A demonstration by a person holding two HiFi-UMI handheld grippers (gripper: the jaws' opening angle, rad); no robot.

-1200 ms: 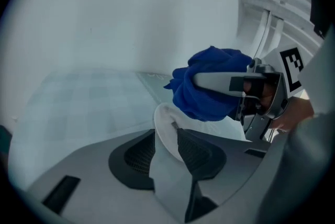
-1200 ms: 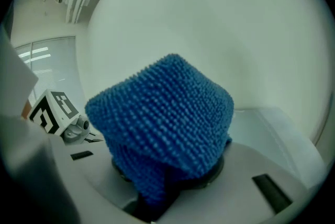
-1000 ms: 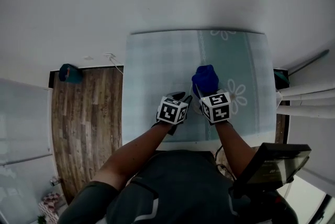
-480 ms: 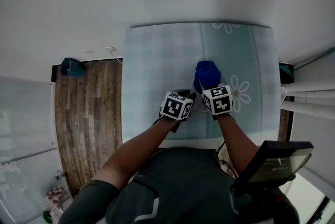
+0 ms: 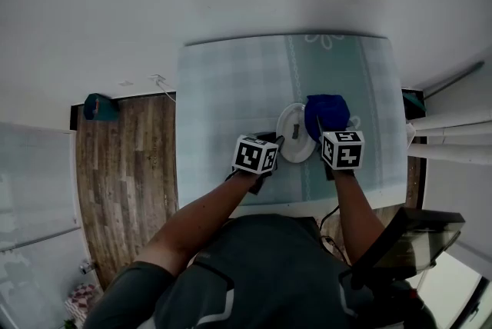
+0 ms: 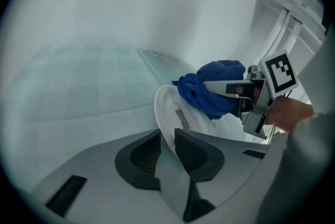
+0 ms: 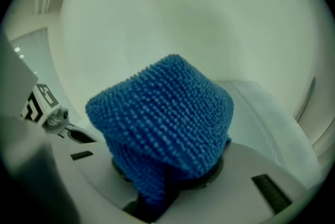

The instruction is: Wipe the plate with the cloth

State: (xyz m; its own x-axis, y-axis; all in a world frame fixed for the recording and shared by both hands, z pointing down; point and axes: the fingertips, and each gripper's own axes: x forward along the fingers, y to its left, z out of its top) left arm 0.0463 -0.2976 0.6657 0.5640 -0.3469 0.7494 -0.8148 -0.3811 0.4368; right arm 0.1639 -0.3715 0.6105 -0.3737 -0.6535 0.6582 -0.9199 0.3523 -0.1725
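Observation:
A white plate (image 5: 295, 134) with a grey smear on its face is tilted up on its edge over the pale green tablecloth (image 5: 231, 89). In the left gripper view its rim (image 6: 168, 113) runs between the closing jaws of my left gripper (image 6: 168, 136), and the pads grip it. My right gripper (image 5: 324, 129) is shut on a bunched blue cloth (image 5: 327, 111), which rests against the plate's right side. The cloth (image 7: 162, 113) drapes over the right gripper (image 7: 167, 178) and hides its fingertips. The cloth (image 6: 209, 89) touches the plate's face.
The table's near edge is just below both hands. A wooden floor (image 5: 127, 158) lies at the left, with a teal object (image 5: 100, 106) on it. White rails (image 5: 453, 147) stand at the right, and a dark device (image 5: 400, 239) at the bottom right.
My right gripper has carried the cloth to the right, uncovering the plate's face. The left gripper has stayed in place.

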